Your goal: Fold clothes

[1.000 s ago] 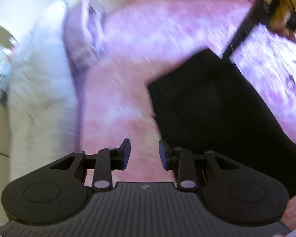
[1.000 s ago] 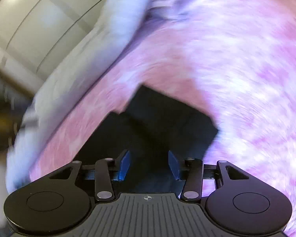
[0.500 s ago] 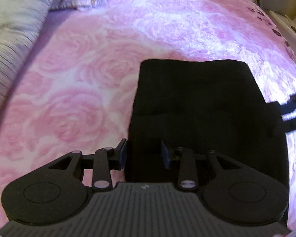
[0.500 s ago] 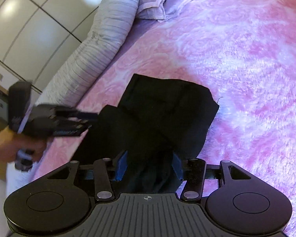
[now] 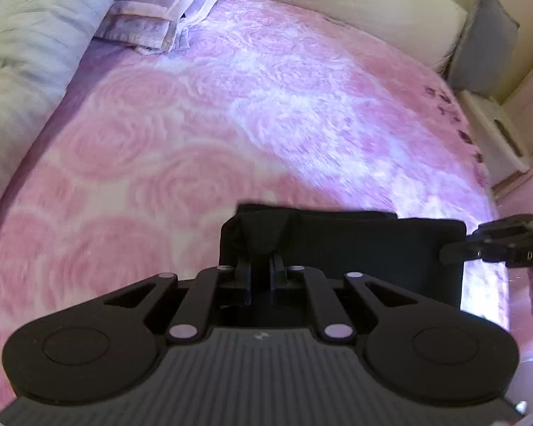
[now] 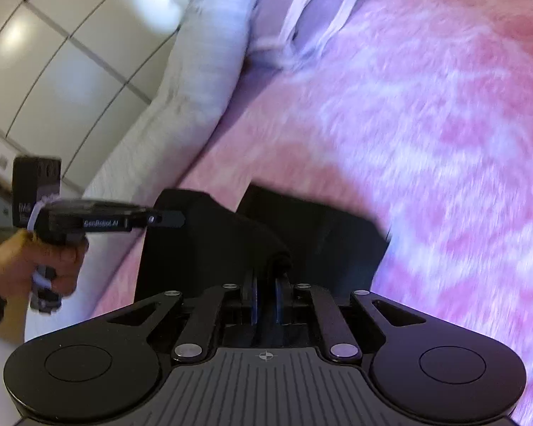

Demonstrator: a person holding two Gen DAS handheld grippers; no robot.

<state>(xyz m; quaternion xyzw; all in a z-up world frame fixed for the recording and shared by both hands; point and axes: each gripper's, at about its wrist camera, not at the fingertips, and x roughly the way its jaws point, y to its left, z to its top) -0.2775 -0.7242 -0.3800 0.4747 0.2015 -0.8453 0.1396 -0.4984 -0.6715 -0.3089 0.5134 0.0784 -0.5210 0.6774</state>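
A black garment [image 5: 355, 248] lies on a pink rose-patterned blanket [image 5: 195, 135]. My left gripper [image 5: 260, 266] is shut on the garment's near left edge, and the cloth bunches up between its jaws. My right gripper [image 6: 265, 289] is shut on the garment [image 6: 231, 241] at its near right edge and lifts a fold of it. Each gripper shows in the other's view: the right one at the garment's right side in the left wrist view [image 5: 497, 245], the left one hand-held at the left in the right wrist view [image 6: 124, 218].
A lilac pillow [image 5: 167, 17] and a pale rolled quilt [image 5: 25, 53] lie at the bed's far left. A cream headboard [image 5: 366, 3] and a grey cushion [image 5: 486, 49] stand at the far side. White cupboard doors [image 6: 46, 60] stand beyond the bed.
Both grippers have closed on the garment's near edge and raised it; half a second ago both were open over the flat cloth. The garment now looks shorter, with its near part lifted.
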